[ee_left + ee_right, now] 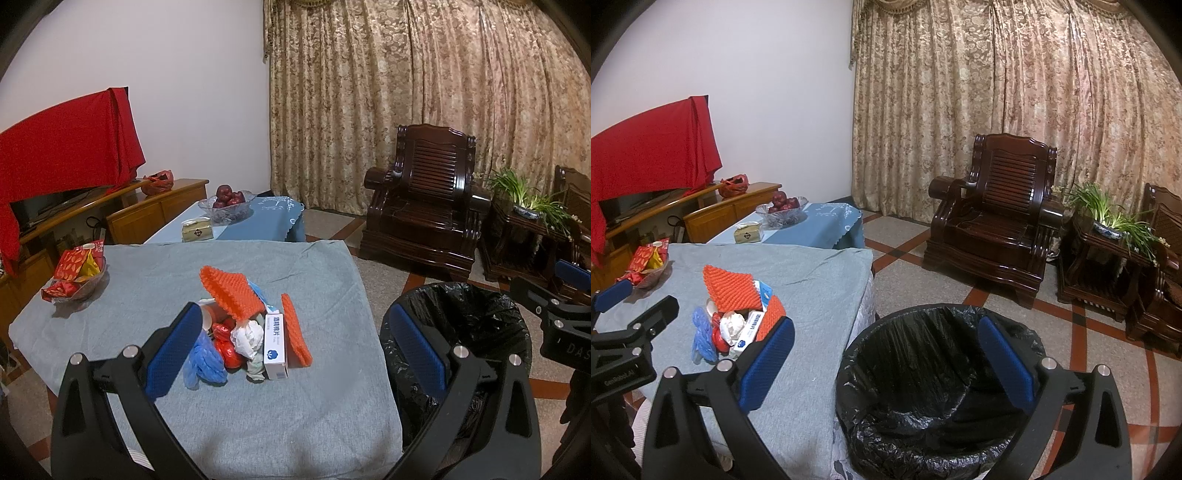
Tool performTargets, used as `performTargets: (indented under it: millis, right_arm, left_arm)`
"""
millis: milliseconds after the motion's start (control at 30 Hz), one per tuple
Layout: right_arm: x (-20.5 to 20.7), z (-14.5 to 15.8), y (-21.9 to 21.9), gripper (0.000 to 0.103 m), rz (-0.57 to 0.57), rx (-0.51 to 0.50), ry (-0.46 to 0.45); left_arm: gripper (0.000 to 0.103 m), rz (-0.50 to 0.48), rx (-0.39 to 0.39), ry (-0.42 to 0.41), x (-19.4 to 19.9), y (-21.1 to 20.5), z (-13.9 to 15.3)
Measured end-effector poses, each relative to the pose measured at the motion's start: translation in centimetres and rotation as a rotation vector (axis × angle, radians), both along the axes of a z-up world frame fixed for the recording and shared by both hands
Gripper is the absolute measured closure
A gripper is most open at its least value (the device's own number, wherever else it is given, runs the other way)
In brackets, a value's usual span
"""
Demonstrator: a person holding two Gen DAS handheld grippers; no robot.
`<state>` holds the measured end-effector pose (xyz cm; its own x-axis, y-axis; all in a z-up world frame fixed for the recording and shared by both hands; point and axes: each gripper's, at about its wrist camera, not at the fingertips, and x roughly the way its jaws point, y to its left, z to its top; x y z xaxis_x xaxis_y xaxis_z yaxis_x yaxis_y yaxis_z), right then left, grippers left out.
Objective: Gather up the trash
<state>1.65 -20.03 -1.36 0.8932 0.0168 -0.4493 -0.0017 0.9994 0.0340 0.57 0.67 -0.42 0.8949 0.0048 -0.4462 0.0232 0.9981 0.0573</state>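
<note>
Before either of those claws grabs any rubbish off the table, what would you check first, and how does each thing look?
1. Left gripper open, holding nothing: ok.
2. Right gripper open, holding nothing: ok.
3. Trash pile in reach on the grey tablecloth, with the white box and blue glove on its near side: ok.
4. Trash bin beside the table, black liner open: ok.
5. Bin has room: ok, no trash visible inside.
6. Snack bowl apart from the pile: ok.

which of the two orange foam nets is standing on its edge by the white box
The smaller orange net, upright on its edge right of the white box. The bigger net lies draped over the top of the pile behind it.
</note>
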Motion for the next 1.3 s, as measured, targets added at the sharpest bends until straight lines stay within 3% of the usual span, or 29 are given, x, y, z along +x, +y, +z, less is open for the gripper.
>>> performTargets:
  millis: [1100,1300]
  right_arm:
    - [0.8,0.3,0.8,0.006,0.009,0.002,0.008]
    - [2.6,-1.4,2.4,0.006,0.049,0.012,0.017]
  left_arm:
    - [0.005,0.018,-0.01,0.009,0.6,2.1,-0.8]
    - [0.005,0.068,-0.027,-0.011,1.3,4.3,-1.2]
